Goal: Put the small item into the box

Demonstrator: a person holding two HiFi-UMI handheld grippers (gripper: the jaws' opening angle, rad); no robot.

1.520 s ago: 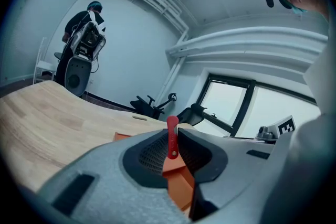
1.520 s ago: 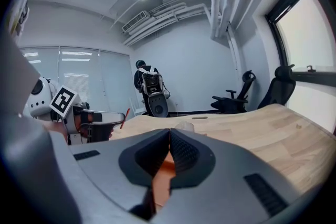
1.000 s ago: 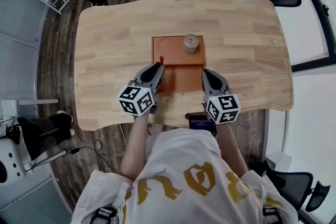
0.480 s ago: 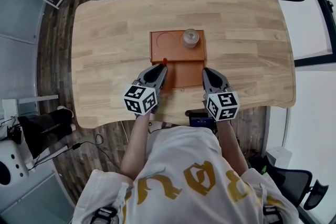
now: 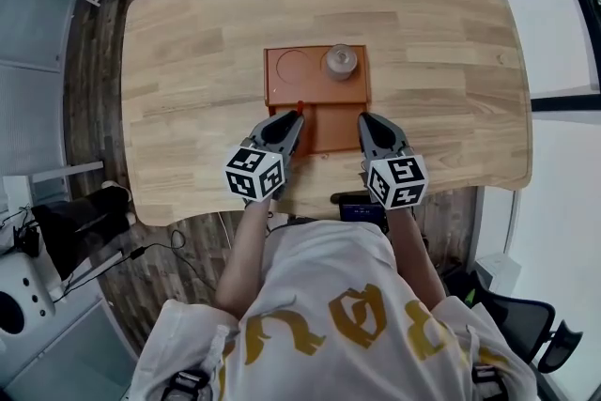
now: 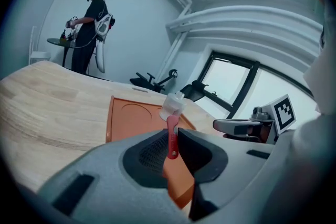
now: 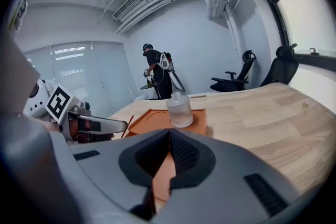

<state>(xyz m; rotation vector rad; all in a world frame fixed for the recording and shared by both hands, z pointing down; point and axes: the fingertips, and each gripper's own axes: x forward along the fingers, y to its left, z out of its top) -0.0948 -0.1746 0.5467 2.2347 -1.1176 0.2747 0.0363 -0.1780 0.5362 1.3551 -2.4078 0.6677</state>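
Task is part done: the item is picked, not placed.

- Left claw point(image 5: 293, 123) pinches a small red item point(image 6: 172, 136), upright, top end sticking out past the tips. In the head view the item point(image 5: 300, 105) hangs over the left part of the box point(image 5: 272, 75), about at the divider between far and near compartments. Can't tell if it touches the box.
- Right claw point(image 7: 169, 132) is pressed together with nothing in it, over the box's near right corner.
- Box sits mid-worktop point(image 5: 188, 61); bottle point(image 5: 340, 61) stands in its far right compartment.

What's left, I'd say: lower into a compartment, release, pull clear.
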